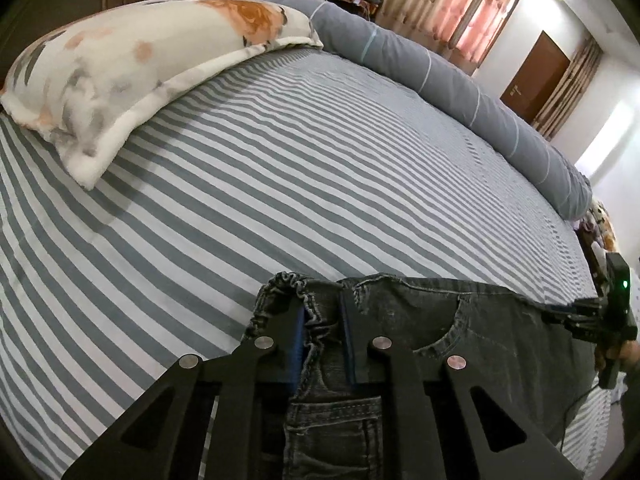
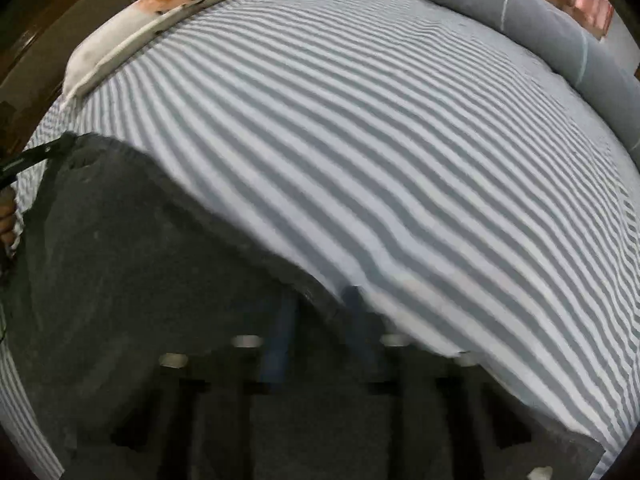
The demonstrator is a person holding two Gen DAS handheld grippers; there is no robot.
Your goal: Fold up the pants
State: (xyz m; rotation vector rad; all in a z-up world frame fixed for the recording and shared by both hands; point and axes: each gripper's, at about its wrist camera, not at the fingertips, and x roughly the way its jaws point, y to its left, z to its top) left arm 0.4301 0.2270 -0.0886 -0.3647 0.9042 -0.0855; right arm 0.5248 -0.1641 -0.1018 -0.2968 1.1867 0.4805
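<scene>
Left wrist view: our left gripper point(image 1: 324, 340) is clamped on the waistband corner of the pants point(image 1: 420, 320). We see the band run rightward to the right gripper point(image 1: 576, 312), at the frame's right edge. Right wrist view, blurred: our right gripper point(image 2: 316, 312) pinches the opposite band end. Pants lie along the bed point(image 1: 280, 160), lower frame; legs out of view.

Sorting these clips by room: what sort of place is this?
A bedroom, most likely: a bed with a striped sheet, a floral pillow by the headboard, and curtains beyond.
</scene>
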